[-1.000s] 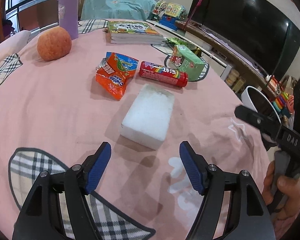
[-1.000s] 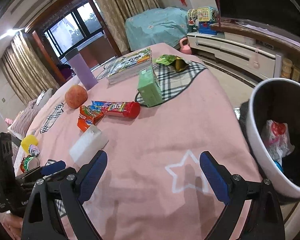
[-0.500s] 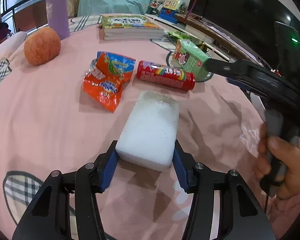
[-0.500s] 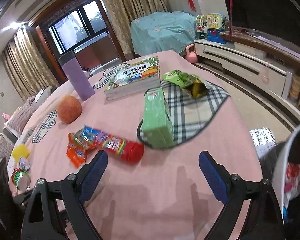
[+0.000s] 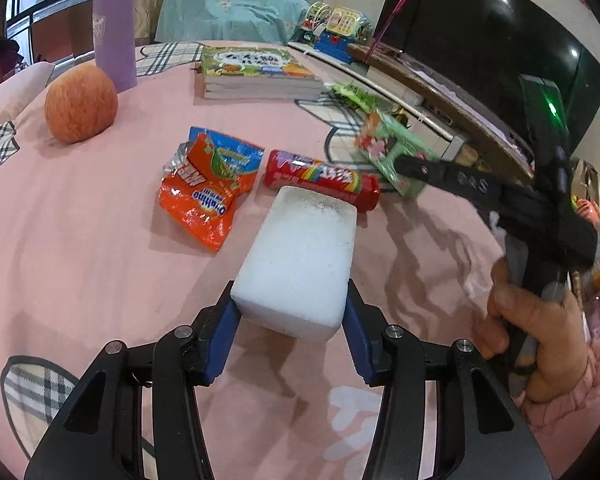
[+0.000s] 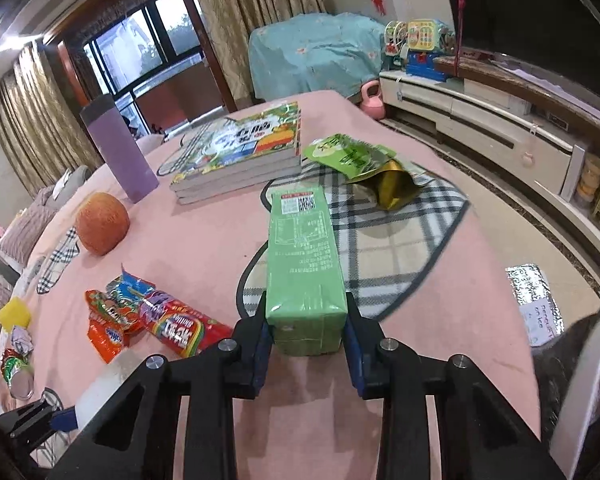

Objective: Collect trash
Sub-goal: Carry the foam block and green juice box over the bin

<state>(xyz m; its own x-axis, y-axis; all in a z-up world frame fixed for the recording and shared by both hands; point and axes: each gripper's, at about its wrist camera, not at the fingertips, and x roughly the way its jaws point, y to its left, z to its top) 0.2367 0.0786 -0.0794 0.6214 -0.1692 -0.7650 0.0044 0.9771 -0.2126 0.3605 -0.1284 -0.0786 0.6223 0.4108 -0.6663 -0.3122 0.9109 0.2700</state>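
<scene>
My left gripper [image 5: 290, 312] is shut on the near end of a white foam block [image 5: 304, 256] that lies on the pink tablecloth [image 5: 80, 240]. The jaws of my right gripper [image 6: 306, 332] are closing; both blue pads touch the sides of a green carton [image 6: 302, 248] lying on a checked patch. Left of the carton lie a red candy tube [image 6: 180, 328] and an orange snack wrapper [image 6: 108, 328]. A green and gold pouch [image 6: 364, 164] sits behind the carton. In the left wrist view a hand [image 5: 532, 340] holds the right gripper's handle.
An apple [image 5: 80, 106], a purple tumbler [image 5: 114, 36] and a stack of books [image 5: 256, 72] stand at the back of the table. A white bin's rim [image 6: 580, 380] shows off the table's right edge. Small wrappers [image 6: 16, 360] lie far left.
My left jaws closed onto the foam block after moving up to it. My right gripper swung from the bin side to the green carton, and its jaws came in around it.
</scene>
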